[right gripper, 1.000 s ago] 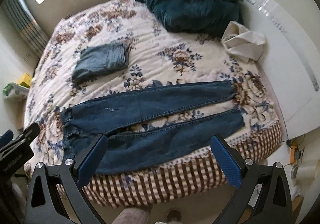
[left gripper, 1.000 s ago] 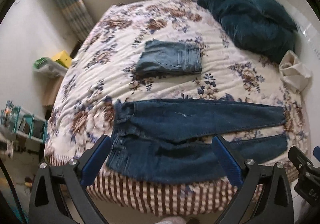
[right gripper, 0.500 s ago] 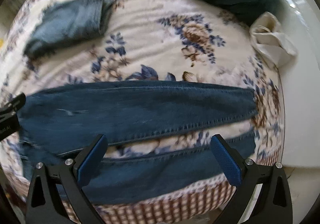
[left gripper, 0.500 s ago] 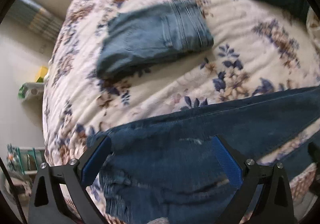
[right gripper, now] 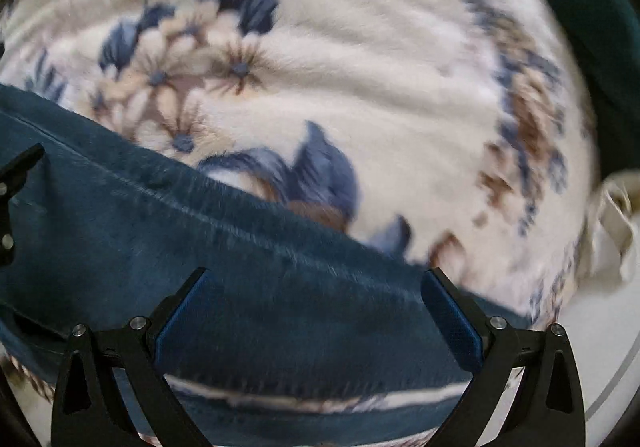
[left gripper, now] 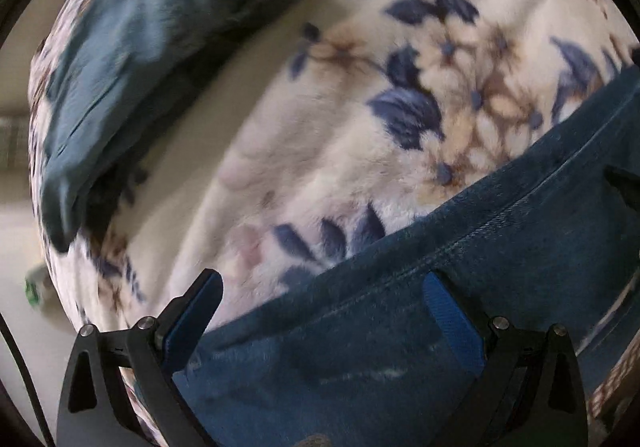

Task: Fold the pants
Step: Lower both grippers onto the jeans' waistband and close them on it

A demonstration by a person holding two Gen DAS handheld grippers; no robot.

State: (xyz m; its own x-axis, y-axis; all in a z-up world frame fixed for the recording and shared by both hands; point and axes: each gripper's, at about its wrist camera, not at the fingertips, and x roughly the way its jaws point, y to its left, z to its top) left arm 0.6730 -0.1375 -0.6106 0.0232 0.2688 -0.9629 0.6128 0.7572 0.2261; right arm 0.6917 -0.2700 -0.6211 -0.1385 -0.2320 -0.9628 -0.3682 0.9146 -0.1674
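With dark blue denim pants stretched crosswise beneath both, left gripper and right gripper poised wide open over the far leg's upper seam.

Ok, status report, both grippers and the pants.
Left gripper open, right gripper open, both low over dark jeans. Jeans flat on floral blanket, unfolded. Folded light jeans beyond, clear of the work.

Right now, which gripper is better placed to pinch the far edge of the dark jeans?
Left, marginally. The left gripper is open straddling the dark jeans seam; the right gripper is open too, over mid-leg.
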